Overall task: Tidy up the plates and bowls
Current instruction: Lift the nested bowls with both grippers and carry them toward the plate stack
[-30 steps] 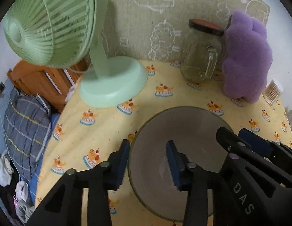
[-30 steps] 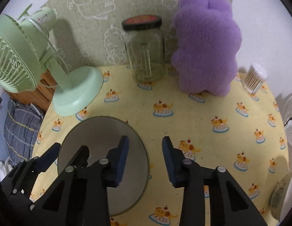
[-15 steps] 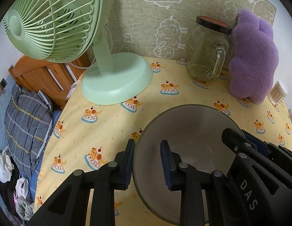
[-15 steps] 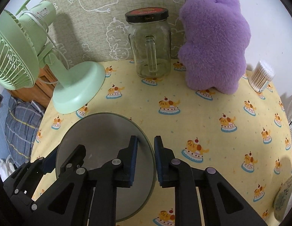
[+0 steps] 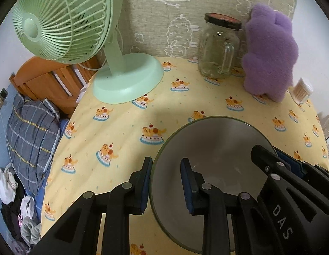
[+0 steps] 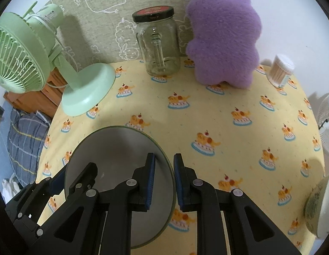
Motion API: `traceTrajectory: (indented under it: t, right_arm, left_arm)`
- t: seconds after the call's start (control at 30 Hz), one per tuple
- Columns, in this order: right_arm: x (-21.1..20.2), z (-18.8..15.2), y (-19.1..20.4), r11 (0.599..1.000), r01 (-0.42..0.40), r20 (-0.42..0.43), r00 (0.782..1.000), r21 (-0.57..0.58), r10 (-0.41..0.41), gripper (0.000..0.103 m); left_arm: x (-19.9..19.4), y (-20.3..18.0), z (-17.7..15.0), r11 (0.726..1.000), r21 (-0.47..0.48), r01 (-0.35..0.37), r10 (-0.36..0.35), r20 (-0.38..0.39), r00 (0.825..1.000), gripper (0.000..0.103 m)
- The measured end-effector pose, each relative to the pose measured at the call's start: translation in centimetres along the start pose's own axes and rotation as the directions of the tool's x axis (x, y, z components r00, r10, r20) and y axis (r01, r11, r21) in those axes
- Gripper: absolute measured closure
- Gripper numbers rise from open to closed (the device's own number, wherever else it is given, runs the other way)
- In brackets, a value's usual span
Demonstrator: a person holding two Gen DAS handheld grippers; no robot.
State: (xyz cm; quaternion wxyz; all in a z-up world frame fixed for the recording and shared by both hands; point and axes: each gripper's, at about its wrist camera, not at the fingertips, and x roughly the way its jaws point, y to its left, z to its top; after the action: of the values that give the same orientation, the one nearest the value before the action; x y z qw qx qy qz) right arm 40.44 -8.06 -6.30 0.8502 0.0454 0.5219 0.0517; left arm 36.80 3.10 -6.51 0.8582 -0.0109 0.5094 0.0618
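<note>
bowl [image 5: 211, 161] clamped by left hand-held gripper [image 5: 166, 182] and right hand-held gripper [image 6: 163, 180] on opposite rims | fan [image 5: 126, 80], jar [image 5: 217, 48], purple plush [image 5: 268, 51] behind bowl

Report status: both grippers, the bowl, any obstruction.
Left gripper and right gripper clamped on opposite rims of grey bowl. Green fan stands beyond it.

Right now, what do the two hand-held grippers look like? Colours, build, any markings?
Both match: the left hand-held gripper and right hand-held gripper are matte black plastic with triangular cut-outs in the linkage arms, round silver pivot pins and flat blue pads on the inner faces of the fingers. White "DAS" lettering shows on the right one's body, seen from the left wrist view. No cables or sleeves visible.
</note>
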Motion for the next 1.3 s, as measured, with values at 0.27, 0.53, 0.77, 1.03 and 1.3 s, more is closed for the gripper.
traceTrajectory:
  t: [0.27,0.53,0.77,1.03,1.3]
  right_arm:
    - [-4.1,-1.4,0.3,1.000,-0.005,0.031,1.000,0.003,0.005,0.082]
    - [-8.1,-3.5,0.9,1.000,0.001,0.052,0.999,0.011,-0.001,0.082]
    - [-12.1,-6.0,1.8,1.000,0.017,0.085,0.996,0.018,-0.019,0.082]
    - [-15.3,-9.8,3.0,0.998,0.037,0.086,0.995,0.051,-0.041,0.082]
    - [-17.5,-14.1,4.2,0.996,0.069,0.076,0.994,0.056,-0.073,0.082]
  left_arm:
    - [-3.9,0.4,-1.0,1.000,-0.003,0.001,-0.001,0.035,0.999,0.078]
    - [-7.6,0.9,-3.1,1.000,-0.007,0.013,-0.013,0.056,0.998,0.078]
    - [-11.3,1.8,-5.4,0.999,0.005,0.034,-0.034,0.081,0.996,0.078]
    - [-14.0,3.2,-8.5,0.998,0.026,0.058,-0.060,0.073,0.996,0.078]
    - [-15.7,4.6,-12.0,0.995,0.048,0.084,-0.087,0.057,0.995,0.078]
